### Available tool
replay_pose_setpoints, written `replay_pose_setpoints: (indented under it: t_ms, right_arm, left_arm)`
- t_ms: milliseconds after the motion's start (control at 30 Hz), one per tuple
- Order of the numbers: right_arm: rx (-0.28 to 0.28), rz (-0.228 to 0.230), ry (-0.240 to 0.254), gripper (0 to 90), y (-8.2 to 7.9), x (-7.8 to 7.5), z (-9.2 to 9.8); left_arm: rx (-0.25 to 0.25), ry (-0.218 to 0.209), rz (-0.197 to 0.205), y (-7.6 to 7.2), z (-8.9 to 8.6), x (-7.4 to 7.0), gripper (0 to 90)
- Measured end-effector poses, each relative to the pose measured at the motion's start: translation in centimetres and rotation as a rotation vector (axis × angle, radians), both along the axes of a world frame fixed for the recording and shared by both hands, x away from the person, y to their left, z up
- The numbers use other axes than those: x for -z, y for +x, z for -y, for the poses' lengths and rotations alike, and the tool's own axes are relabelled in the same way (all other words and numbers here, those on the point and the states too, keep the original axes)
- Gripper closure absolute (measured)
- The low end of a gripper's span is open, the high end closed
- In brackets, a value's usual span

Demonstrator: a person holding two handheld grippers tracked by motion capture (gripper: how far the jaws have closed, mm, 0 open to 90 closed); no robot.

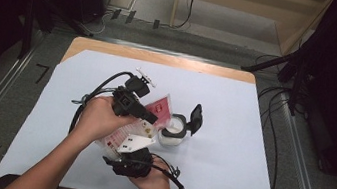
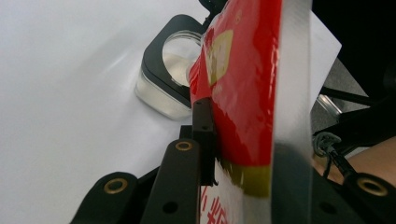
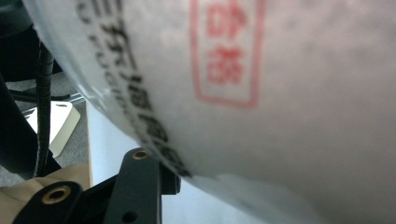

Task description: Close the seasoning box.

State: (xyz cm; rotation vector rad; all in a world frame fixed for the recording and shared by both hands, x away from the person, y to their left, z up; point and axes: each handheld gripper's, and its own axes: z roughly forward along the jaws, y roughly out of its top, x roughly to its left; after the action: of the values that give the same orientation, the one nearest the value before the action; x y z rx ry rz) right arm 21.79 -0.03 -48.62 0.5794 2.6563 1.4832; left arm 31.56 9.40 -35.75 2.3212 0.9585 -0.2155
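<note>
A plastic pouch (image 1: 160, 107), red at the top and white with red print lower down, is held tilted above the white-covered table. My left gripper (image 1: 151, 118) comes in from the left and is shut on its red part (image 2: 243, 70); one black finger (image 2: 203, 126) presses flat against the film. My right gripper (image 1: 134, 157) is below, near the front edge, shut on the pouch's white lower end (image 3: 280, 93), with one finger (image 3: 140, 179) under it. Just right of the pouch stands a small glass jar (image 1: 173, 134) (image 2: 163, 88) with its black hinged lid (image 1: 196, 119) flipped open.
A white sheet (image 1: 235, 109) covers most of the wooden table (image 1: 162, 57). Cables trail from both grippers across the near left part. Beyond the table lie floor rails, black stands and cables; pale wooden furniture (image 1: 250, 5) stands at the back.
</note>
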Motion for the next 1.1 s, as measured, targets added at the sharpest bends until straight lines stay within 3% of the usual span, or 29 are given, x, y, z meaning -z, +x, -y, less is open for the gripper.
replay_pose_setpoints:
  t_ms: [400,667,1100]
  right_arm:
    - [0.019,-0.005,-0.003,59.9,0.3,-0.1,0.3]
    - [0.021,0.015,-0.017,59.9,0.2,-0.1,0.2]
    - [0.07,0.026,0.017,58.4,1.2,-0.8,1.5]
  left_arm:
    - [0.005,-0.005,0.024,-0.2,-0.2,-0.3,88.1]
    - [0.015,-0.008,0.029,-0.4,-0.3,-0.6,89.7]
    - [-0.012,-0.103,0.108,-0.9,-1.9,-2.5,89.7]
